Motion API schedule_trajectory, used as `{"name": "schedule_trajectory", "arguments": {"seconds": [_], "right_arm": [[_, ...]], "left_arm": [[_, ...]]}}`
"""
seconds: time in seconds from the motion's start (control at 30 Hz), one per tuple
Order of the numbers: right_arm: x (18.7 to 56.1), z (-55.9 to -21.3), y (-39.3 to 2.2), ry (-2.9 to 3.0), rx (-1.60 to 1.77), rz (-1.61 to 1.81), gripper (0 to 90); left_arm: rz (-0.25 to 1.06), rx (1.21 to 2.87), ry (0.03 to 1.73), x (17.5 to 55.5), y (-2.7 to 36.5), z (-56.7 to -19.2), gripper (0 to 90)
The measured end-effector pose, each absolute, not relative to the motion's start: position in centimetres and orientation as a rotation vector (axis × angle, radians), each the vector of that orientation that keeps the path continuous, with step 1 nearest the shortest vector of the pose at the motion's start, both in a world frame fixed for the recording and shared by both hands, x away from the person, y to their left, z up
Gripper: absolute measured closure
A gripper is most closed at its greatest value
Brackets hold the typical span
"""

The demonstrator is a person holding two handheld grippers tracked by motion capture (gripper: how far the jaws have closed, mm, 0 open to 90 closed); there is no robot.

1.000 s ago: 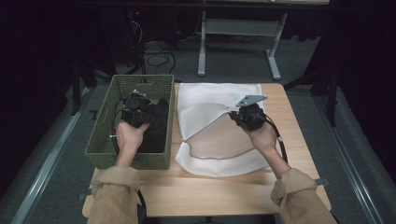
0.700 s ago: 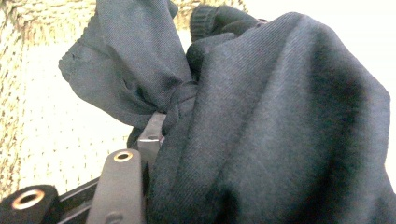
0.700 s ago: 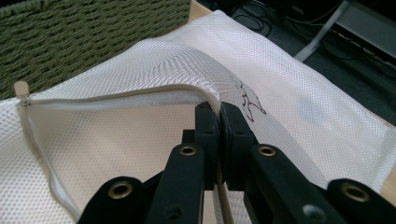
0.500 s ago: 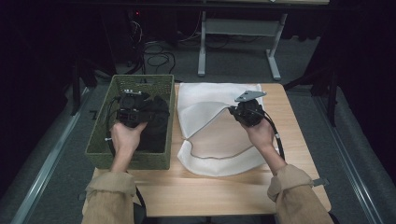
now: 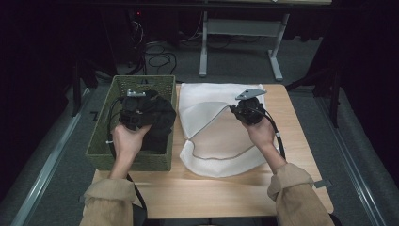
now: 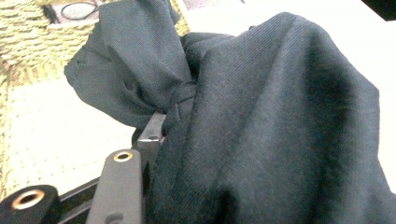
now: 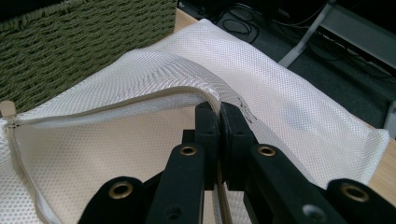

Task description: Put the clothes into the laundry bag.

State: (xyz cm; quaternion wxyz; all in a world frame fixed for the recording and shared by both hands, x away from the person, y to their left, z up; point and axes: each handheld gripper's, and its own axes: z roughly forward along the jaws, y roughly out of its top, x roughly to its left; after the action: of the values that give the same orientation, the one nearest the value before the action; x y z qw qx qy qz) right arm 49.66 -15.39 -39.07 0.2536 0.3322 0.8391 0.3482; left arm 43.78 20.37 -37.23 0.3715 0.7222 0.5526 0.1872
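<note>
Left gripper (image 5: 136, 110) has its jaws clamped on a bunched fold of a dark charcoal woven-cotton garment (image 6: 261, 126), lifted over the green woven wicker basket (image 5: 101, 146); cloth drapes off the claw's right side and hangs below it, the rest of it down inside the basket under the claw. In the left gripper view the basket floor (image 6: 56, 135) beyond the claw looks bare, so probably nothing else in there, though the cloth hides part of it. Right gripper (image 7: 219, 119) has its jaws pinched tight on the upper rim of a white fine-mesh laundry bag (image 7: 140, 84), holding the mouth lifted open just ahead of the claw; bag interior looks empty, bag lies flat on the light wooden table (image 5: 301, 155) to the right of the basket. Garment reads light, soft, floppy, not fragile: it will sag and trail, so grip a gathered bunch near its middle, not a single edge. Mesh is thin and a bit slick; hold it by the stiffer seamed rim.
</note>
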Motion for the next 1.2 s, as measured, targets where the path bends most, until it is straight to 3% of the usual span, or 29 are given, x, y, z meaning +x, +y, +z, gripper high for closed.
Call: {"name": "schedule_trajectory", "arguments": {"seconds": [1.2], "right_arm": [[49.8, -39.1, -16.1, 2.274, 0.902, 0.939, 88.1]], "left_arm": [[0.388, 1.945, 0.958, 38.3, 14.0, -33.4, 48.4]]}}
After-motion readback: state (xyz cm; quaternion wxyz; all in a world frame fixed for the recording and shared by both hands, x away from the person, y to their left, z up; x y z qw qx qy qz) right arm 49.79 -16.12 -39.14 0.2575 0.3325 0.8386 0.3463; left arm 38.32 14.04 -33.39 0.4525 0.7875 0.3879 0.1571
